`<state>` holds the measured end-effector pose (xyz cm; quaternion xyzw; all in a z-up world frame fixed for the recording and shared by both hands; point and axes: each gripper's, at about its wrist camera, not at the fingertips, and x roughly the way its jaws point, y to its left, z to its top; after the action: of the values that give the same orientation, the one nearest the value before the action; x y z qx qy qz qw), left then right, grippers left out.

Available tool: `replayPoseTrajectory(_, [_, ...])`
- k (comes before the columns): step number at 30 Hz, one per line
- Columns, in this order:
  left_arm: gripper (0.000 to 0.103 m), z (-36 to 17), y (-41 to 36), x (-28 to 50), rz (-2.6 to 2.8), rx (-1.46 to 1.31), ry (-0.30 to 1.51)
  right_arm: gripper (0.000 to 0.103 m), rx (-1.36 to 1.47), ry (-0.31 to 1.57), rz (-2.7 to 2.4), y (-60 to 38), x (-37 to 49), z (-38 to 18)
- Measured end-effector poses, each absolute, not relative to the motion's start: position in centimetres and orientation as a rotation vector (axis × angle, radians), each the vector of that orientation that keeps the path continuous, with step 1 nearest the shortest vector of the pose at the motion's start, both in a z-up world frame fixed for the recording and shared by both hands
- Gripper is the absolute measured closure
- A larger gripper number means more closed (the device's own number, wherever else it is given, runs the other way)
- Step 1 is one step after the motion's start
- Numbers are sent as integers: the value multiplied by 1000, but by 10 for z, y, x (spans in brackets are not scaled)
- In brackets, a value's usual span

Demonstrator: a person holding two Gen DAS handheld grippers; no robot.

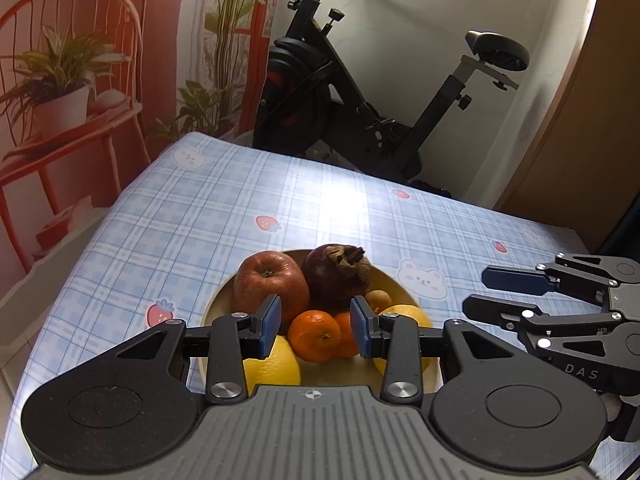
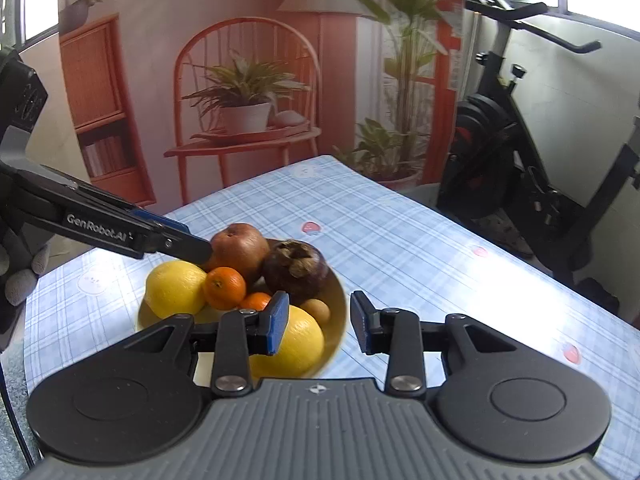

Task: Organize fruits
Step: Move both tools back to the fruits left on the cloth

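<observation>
Left gripper [image 1: 314, 326] jaws apart, seemingly just above bowl's [image 1: 218, 300] tangerine [image 1: 314, 334].

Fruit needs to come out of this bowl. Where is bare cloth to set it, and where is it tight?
Bare tablecloth lies beyond the bowl, towards the exercise bike, and on the bowl's left, by the strawberry print. It is tight at the bowl: apple, dark fruit and oranges are packed together, and the right gripper flanks its right.
</observation>
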<state>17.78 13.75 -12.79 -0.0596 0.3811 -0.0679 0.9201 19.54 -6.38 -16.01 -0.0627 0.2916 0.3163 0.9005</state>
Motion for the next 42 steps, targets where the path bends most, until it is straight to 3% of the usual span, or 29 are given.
replayPoseTrajectory(21, [63,-148,41,143,-344,-82,818,67,-6,661,446,-162,103,-178])
replayPoseTrajectory(42, [63,-174,31,126,-360,-65,869,62,73,763,427,-186,46,-210])
